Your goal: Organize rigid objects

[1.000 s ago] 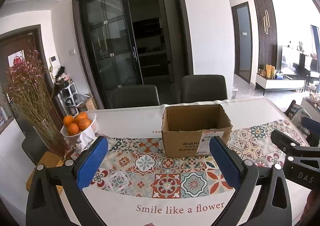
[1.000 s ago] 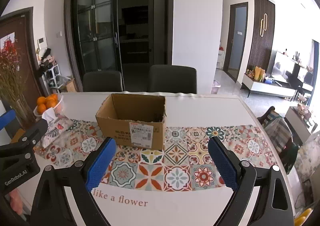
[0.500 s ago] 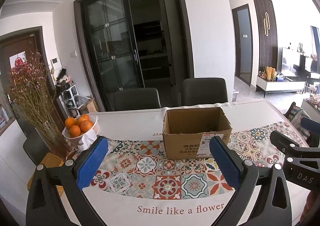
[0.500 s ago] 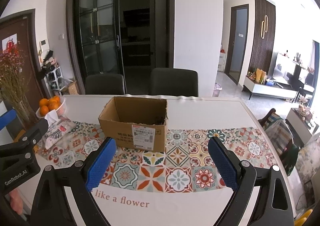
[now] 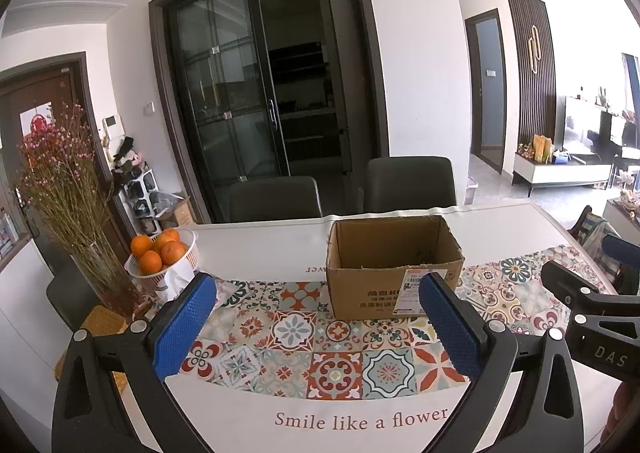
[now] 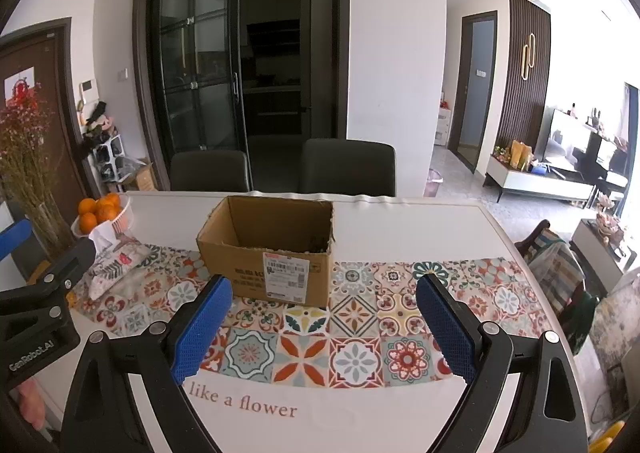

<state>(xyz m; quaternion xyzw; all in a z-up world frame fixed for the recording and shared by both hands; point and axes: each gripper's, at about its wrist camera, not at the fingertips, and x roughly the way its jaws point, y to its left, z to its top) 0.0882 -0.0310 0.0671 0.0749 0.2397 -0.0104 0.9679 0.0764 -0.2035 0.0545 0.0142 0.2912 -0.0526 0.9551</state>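
box [image 5: 394, 277] on table [image 5: 264, 249], basket [image 5: 160, 259] left

Left gripper [image 5: 318, 317] held level, jaws spread wide, empty, right gripper [image 6: 324, 319] alongside, likewise wide, empty

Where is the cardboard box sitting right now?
The cardboard box stands open on the patterned runner mid-table, ahead of both grippers, right of the orange basket.

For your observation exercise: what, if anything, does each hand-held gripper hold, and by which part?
Nothing. The left hand-held gripper and the right hand-held gripper are both open and empty, short of the cardboard box.
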